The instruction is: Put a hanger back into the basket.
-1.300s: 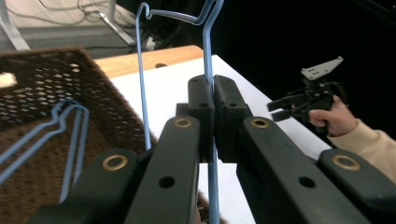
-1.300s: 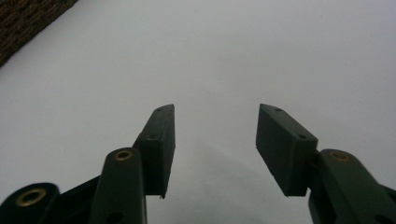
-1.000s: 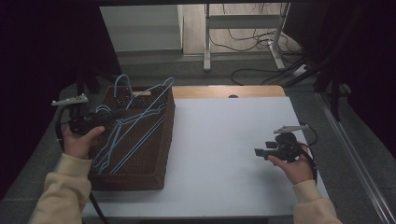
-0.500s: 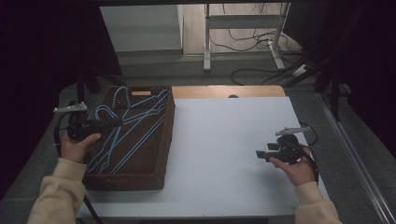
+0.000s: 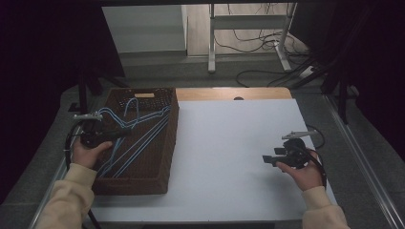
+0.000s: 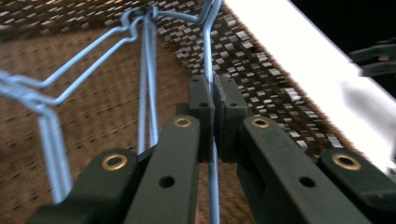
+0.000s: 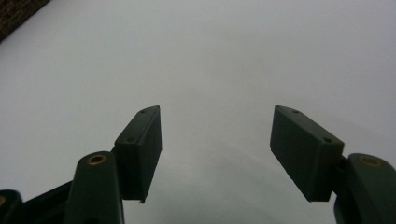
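Note:
Several light-blue wire hangers (image 5: 138, 136) lie in a brown woven basket (image 5: 153, 179) at the table's left. My left gripper (image 5: 125, 134) reaches into the basket from its left side and is shut on the wire of one blue hanger (image 6: 208, 60), which runs up between the closed pads. Other hangers (image 6: 84, 60) lie beside it on the basket floor. At the right of the white table my right gripper (image 5: 267, 158) hovers low, pointing left. Its jaws stand open (image 7: 215, 149) with only the bare white table surface between them.
The white tabletop (image 5: 229, 143) spreads between the basket and my right hand. A strip of bare wood (image 5: 229, 93) runs along the far edge. Behind the table are a metal stand (image 5: 248, 38) and cables (image 5: 267, 71) on the floor. Dark curtains flank both sides.
My left gripper has sunk with the blue hanger, which now lies lower in the basket instead of sticking up over its rim. The right gripper has stayed put.

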Demonstrator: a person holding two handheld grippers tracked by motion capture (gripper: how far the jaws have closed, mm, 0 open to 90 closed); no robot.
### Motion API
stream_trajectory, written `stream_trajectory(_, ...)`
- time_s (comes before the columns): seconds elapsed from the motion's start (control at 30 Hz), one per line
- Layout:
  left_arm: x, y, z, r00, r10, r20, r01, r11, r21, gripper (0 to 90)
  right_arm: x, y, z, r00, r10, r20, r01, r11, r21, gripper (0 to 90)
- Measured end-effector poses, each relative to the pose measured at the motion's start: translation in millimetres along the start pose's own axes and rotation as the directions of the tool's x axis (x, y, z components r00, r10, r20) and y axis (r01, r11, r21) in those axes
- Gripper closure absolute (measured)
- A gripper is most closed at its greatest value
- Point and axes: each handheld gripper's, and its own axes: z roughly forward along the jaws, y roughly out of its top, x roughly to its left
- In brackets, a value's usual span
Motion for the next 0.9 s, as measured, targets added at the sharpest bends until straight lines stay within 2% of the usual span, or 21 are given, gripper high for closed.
stream_trajectory(0.03, 2.0, -0.6, 0.6, 0.9992, -0.012, -0.037, 0.012, 0.9999, 0.007, 86.2, 0.0, 0.0, 0.0, 1.0, -0.001, -0.002, 0.001, 1.0, 0.002, 34.5)
stream_trajectory(0.07, 3.9, -1.1, 0.9, 0.9953, -0.012, -0.096, 0.014, 0.9996, 0.023, 86.0, 0.2, 0.0, -0.1, 1.0, 0.0, -0.004, 0.0, 1.0, 0.002, 34.5)
stream_trajectory(0.1, 5.5, -2.1, 1.6, 0.9859, -0.003, -0.167, 0.01, 0.999, 0.043, 85.8, 0.2, 0.0, -0.4, 1.0, 0.001, -0.005, -0.001, 1.0, 0.002, 34.4)
stream_trajectory(0.13, 8.3, -3.5, 2.3, 0.9718, -0.003, -0.236, 0.019, 0.9977, 0.065, 84.9, 0.2, 0.0, -0.7, 1.0, 0.002, -0.005, -0.002, 1.0, 0.003, 34.4)
stream_trajectory(0.17, 9.9, -4.5, 2.3, 0.966, -0.017, -0.258, 0.035, 0.9974, 0.063, 79.3, 0.1, 0.0, -0.9, 1.0, 0.004, -0.004, -0.004, 1.0, 0.003, 34.4)
stream_trajectory(0.2, 10.9, -5.6, 1.0, 0.964, -0.027, -0.264, 0.041, 0.998, 0.047, 75.1, -0.1, -0.1, -0.9, 1.0, 0.005, -0.004, -0.005, 1.0, 0.004, 34.4)
stream_trajectory(0.23, 9.8, -5.4, -0.5, 0.9623, -0.024, -0.271, 0.036, 0.9986, 0.04, 67.9, -0.5, -0.3, -0.9, 1.0, 0.001, -0.003, -0.001, 1.0, 0.005, 34.4)
stream_trajectory(0.3, 5.4, -4.3, -2.3, 0.9567, -0.016, -0.291, 0.025, 0.9994, 0.025, 59.9, -0.7, -0.6, -0.7, 1.0, 0.001, -0.003, -0.001, 1.0, 0.007, 34.4)
stream_trajectory(0.4, -6.6, -1.4, -5.8, 0.961, 0.02, -0.276, -0.018, 0.9998, 0.008, 46.5, -0.6, -0.9, -0.8, 1.0, 0.001, -0.003, -0.001, 1.0, 0.007, 34.3)
stream_trajectory(0.47, -19.2, 1.2, -6.4, 0.969, 0.058, -0.24, -0.059, 0.9983, 0.003, 39.1, -0.8, -1.1, -1.1, 1.0, -0.004, -0.003, 0.004, 1.0, 0.004, 34.2)
stream_trajectory(0.53, -33.7, 3.2, -6.9, 0.972, 0.108, -0.209, -0.112, 0.9937, -0.006, 34.1, -0.7, -1.5, -1.0, 0.9999, -0.011, -0.006, 0.011, 1.0, 0.001, 33.5)
stream_trajectory(0.6, -48.0, 3.9, -6.3, 0.9767, 0.145, -0.159, -0.148, 0.989, -0.009, 30.0, -0.2, -1.9, -0.7, 0.9997, -0.02, -0.011, 0.02, 1.0, -0.004, 32.2)
stream_trajectory(0.73, -74.8, -0.5, -1.3, 0.9741, 0.208, -0.089, -0.209, 0.9779, -0.003, 26.6, 2.9, -2.6, -1.0, 0.9978, -0.058, -0.032, 0.057, 0.998, -0.032, 30.5)
stream_trajectory(0.83, -89.8, -7.3, 1.9, 0.9741, 0.222, -0.04, -0.223, 0.9748, -0.009, 24.3, 6.0, -2.6, -4.3, 0.9951, -0.088, -0.045, 0.085, 0.994, -0.072, 29.6)
stream_trajectory(0.9, -96.0, -10.4, 3.8, 0.9725, 0.231, -0.027, -0.231, 0.9729, 0.004, 23.3, 6.5, -2.6, -7.5, 0.9941, -0.095, -0.053, 0.089, 0.991, -0.096, 29.5)
